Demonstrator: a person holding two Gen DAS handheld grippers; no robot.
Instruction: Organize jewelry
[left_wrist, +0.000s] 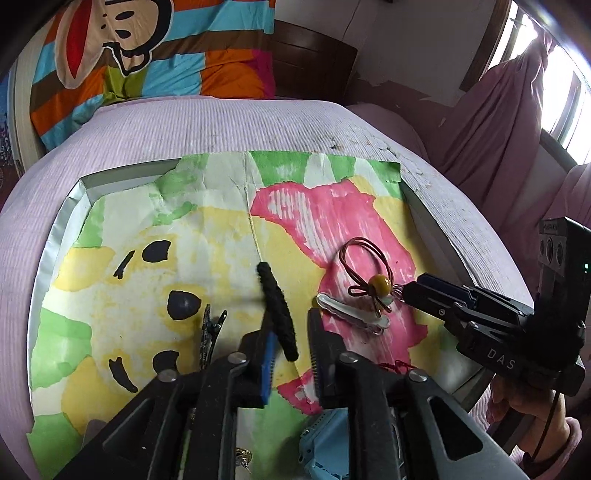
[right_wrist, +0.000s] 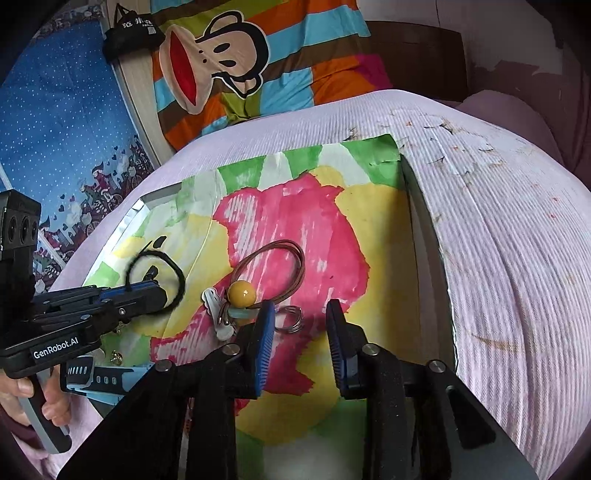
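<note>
A black fuzzy hair tie (left_wrist: 275, 306) stands edge-on between the fingers of my left gripper (left_wrist: 290, 325). The jaws are open and wider than the tie, so the pads do not press it. In the right wrist view its loop (right_wrist: 179, 280) curls around the left gripper's tip (right_wrist: 159, 291). A brown elastic with a yellow bead (right_wrist: 242, 293) lies on a white hair clip (right_wrist: 216, 306). My right gripper (right_wrist: 301, 305) is open just in front of them, and a small metal ring (right_wrist: 290, 318) lies on the paper between its fingers. Its tip (left_wrist: 410, 291) is close to the bead (left_wrist: 382, 284).
Everything lies in a shallow tray (left_wrist: 55, 251) lined with painted paper, on a lilac ribbed bedcover (right_wrist: 517, 258). A dark hair clip (left_wrist: 208, 332), a red thread (left_wrist: 397, 367), a blue and white strap (right_wrist: 99, 376) and a gold earring (right_wrist: 118, 356) lie near the front. A striped pillow (left_wrist: 147, 66) is behind.
</note>
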